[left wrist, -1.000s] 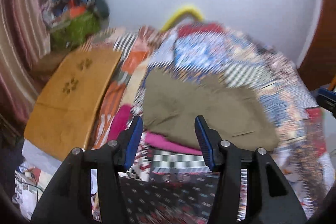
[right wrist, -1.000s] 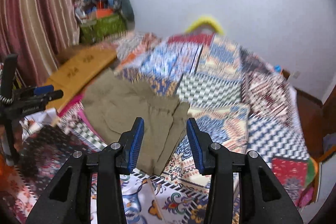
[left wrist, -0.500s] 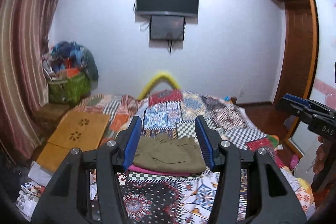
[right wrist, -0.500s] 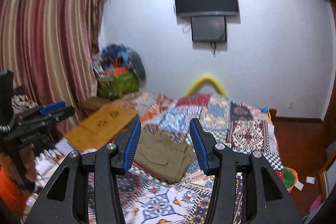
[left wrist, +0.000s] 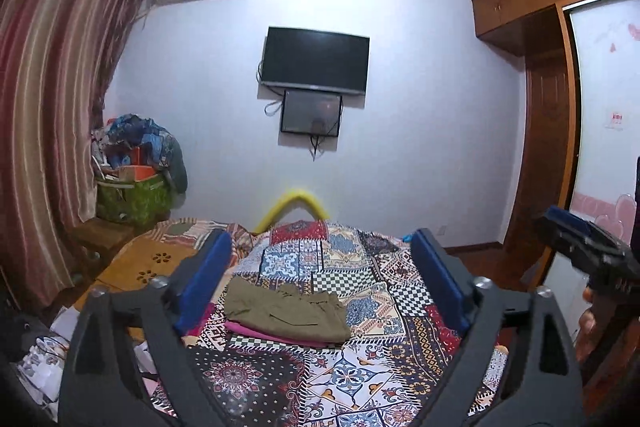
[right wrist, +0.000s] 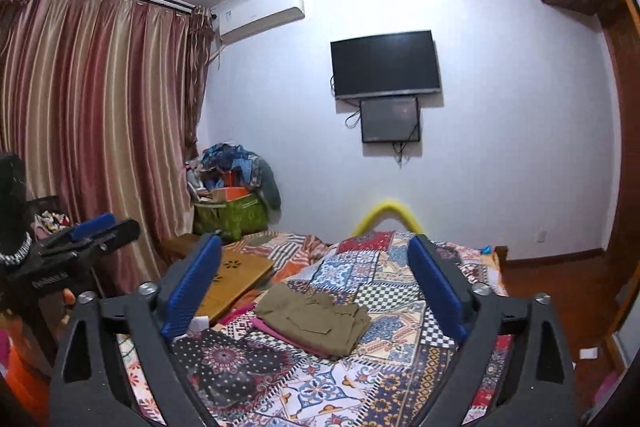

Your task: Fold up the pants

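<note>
Olive green pants (left wrist: 286, 315) lie folded in a compact stack on the patchwork bedspread (left wrist: 384, 291), on top of a folded pink cloth (left wrist: 256, 333). They also show in the right wrist view (right wrist: 316, 319). My left gripper (left wrist: 320, 281) is open and empty, held well back from and above the pants. My right gripper (right wrist: 316, 285) is open and empty too, also well back. The right gripper shows at the right edge of the left wrist view (left wrist: 588, 251), and the left gripper at the left edge of the right wrist view (right wrist: 80, 239).
A wooden lap desk (left wrist: 148, 267) lies at the bed's left side. A green bag piled with clothes (left wrist: 132, 195) stands by the striped curtain (left wrist: 48, 107). A TV (left wrist: 314, 61) hangs on the far wall. A wooden wardrobe (left wrist: 548, 131) stands at right.
Both grippers have pulled back and tilted up from close over the pants, so the whole room shows. The pants stay folded on the bed. Both jaws have opened wider.
</note>
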{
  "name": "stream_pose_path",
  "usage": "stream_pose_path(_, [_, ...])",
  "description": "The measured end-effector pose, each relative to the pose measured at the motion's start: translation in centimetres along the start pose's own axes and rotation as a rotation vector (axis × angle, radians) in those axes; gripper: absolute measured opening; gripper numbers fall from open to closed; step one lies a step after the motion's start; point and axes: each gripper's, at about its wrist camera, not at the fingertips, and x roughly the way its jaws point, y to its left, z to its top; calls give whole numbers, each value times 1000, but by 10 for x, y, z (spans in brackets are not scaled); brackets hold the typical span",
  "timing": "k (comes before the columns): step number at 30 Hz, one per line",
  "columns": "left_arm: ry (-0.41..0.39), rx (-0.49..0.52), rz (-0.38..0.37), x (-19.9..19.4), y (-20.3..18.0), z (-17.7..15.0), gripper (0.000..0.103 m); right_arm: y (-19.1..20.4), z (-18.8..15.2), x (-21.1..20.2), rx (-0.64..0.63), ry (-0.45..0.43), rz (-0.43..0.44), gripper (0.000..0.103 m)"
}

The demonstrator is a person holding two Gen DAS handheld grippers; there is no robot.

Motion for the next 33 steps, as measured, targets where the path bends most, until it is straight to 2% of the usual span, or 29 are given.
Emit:
stream_pose_path(4, [-16, 20, 13, -17, -7, -3, 103, 10, -4, -2, -8, -9, -5, 103])
stream_pose_path(14, [15, 35, 4, -20, -12, -18, 103, 10, -7, -15, 25, -7, -11, 103])
stream_pose_path(33, [27, 34, -3, -18, -15, -25, 103, 9, -15, -25, 14, -2, -27, 103])
